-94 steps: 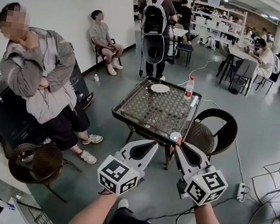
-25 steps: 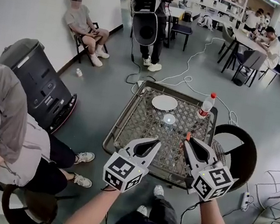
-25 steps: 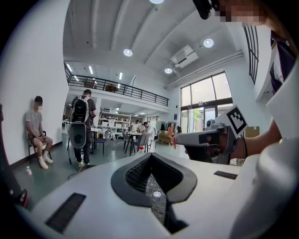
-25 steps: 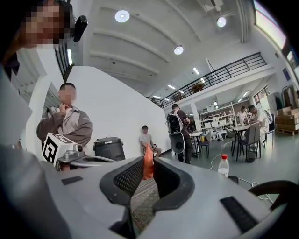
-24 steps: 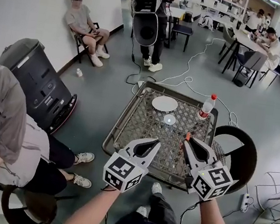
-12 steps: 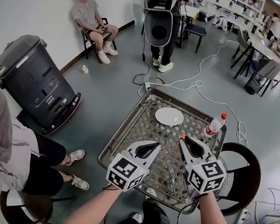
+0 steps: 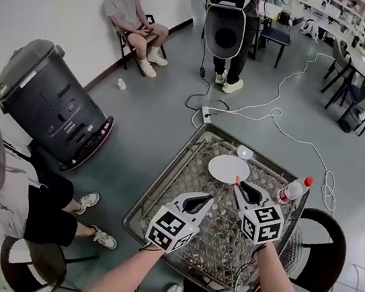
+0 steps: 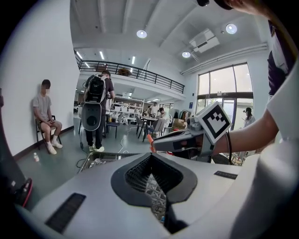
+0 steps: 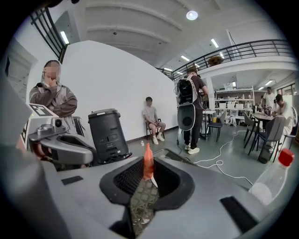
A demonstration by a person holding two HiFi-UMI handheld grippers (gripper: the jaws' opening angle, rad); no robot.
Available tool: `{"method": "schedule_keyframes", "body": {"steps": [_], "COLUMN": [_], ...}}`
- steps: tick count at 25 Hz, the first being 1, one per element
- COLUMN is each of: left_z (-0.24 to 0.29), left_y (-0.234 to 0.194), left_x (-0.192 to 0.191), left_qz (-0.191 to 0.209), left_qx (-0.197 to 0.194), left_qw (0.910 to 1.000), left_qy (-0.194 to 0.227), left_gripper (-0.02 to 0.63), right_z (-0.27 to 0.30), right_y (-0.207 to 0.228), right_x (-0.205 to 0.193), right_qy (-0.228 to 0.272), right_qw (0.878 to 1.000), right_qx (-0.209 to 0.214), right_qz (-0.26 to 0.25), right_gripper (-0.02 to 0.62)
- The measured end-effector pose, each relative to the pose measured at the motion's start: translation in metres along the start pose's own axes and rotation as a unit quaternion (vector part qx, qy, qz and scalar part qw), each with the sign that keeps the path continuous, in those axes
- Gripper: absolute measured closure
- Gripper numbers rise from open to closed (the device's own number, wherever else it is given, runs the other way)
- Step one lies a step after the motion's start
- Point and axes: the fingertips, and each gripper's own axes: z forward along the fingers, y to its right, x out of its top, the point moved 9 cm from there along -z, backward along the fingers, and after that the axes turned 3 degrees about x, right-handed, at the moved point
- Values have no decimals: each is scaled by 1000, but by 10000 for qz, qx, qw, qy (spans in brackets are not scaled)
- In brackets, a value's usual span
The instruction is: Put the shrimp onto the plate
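While the shrimp (image 9: 147,161) is clamped upright by the right gripper (image 7: 239,183), short of the plate (image 7: 228,168), that plate is seen just ahead of its tips; the left gripper (image 7: 207,199), closed empty, is farther back.

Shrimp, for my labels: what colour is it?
The shrimp is orange, seen best in the right gripper view.

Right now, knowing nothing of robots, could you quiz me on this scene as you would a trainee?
1. True or false: the shrimp already lies on the white plate.
2. Which gripper pinches the shrimp? A) left B) right C) neither
3. Fill in: the plastic bottle on the table has a ___ cap.
Key: 1 false; 2 B, the right gripper; 3 red.
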Motion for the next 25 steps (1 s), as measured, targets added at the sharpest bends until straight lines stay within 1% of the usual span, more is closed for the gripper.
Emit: {"method": "schedule_keyframes", "body": {"steps": [6,11,15,20,23,25], "left_z": [30,42,44,47,45,45], "left_y": [-25,-40,-47,-53,-56,-59], "left_x": [-13,-27,-38,-46,-47,-45], "left_qz": [-199,-306,-399,-479,-544,-552], "left_qx": [134,206,285,348,422,470], "left_qw": [9994,9983,9970,9957,9947,9943], "left_qy": [-259,-461,-601,-714,-767,-783], "left_gripper": [597,597,597,597,597,597], "right_z": [66,115,146,175,186,192], "right_y": [36,60,69,77,78,78], "right_x": [-25,-48,-61,-72,-73,-71], "right_qy": [-593,-1144,-1573,-2177,-2423,-2498], "right_qw": [9981,9931,9867,9739,9674,9649], "right_qx": [42,10,48,146,228,275], "right_qz": [-174,-269,-403,-624,-695,-756], "right_gripper": [525,525,525,525,525,525]}}
